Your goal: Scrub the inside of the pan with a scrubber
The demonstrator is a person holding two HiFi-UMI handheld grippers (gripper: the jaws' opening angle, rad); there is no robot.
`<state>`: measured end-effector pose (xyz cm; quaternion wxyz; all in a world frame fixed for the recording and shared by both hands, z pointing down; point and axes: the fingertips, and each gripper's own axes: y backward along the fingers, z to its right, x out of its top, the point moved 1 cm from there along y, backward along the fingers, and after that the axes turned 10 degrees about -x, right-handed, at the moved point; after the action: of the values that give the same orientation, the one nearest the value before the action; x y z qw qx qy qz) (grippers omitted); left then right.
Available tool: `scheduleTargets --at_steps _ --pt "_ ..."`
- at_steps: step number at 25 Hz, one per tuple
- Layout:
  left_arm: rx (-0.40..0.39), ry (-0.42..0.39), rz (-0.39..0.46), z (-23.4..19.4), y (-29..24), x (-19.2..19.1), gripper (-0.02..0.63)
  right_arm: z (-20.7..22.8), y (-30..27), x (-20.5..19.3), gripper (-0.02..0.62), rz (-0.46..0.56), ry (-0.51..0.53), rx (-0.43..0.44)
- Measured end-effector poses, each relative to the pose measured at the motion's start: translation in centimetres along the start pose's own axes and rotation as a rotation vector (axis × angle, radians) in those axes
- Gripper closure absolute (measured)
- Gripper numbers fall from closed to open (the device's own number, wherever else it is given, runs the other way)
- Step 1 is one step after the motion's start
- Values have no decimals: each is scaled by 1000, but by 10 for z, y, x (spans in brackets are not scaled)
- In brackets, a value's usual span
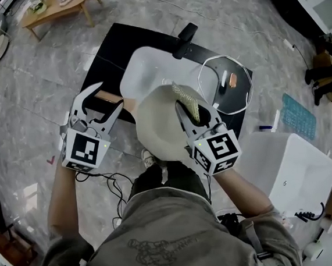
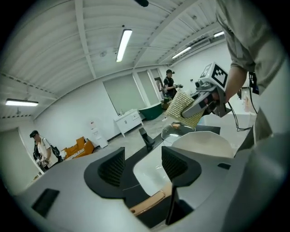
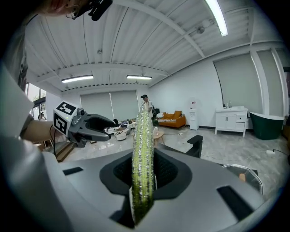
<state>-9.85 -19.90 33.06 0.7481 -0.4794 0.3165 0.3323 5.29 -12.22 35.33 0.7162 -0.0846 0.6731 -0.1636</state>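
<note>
A cream pan (image 1: 160,130) sits at the front of the black counter (image 1: 116,38), and its copper handle (image 1: 109,97) points left. My left gripper (image 1: 104,101) is open, its jaws standing on either side of the handle (image 2: 147,204) without pressing on it. My right gripper (image 1: 190,108) is shut on a green-yellow scrubber (image 1: 185,97), which it holds upright over the pan's right side. In the right gripper view the scrubber (image 3: 142,158) stands clamped between the pads. The left gripper view shows the pan (image 2: 204,142) to the right, with the scrubber (image 2: 183,108) above it.
A white sink (image 1: 157,69) with a black faucet (image 1: 185,40) lies behind the pan. A glass lid (image 1: 227,85) rests on the counter to the right. A white tub (image 1: 292,170) stands at the right and a low wooden table (image 1: 57,8) at the far left. People stand in the background.
</note>
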Motion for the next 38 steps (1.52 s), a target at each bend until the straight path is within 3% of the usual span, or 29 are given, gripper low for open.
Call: scheduleTargets --at_steps 9,16,19,21,28,33,38 --pt "-271 -158 -147 25 -47 -46 339 13 -29 -40 518 -73 -10 -10" --pt "-477 -305 -356 46 -72 -102 334 27 -45 -78 518 -130 10 -49" --pt "-546 -433 -460 55 -78 -127 330 31 -53 -93 518 -151 14 -64" --pt "-575 -485 -508 60 -84 -139 330 33 -58 -102 518 -166 19 -71" --pt "-639 -513 -585 68 -102 -168 330 41 -77 -130 519 -223 40 -106" --pt "-638 -640 -691 65 -111 -192 330 41 -92 -147 520 -258 74 -134" --pt "-668 -634 -693 71 -118 -197 330 33 -107 -164 519 -299 94 -126"
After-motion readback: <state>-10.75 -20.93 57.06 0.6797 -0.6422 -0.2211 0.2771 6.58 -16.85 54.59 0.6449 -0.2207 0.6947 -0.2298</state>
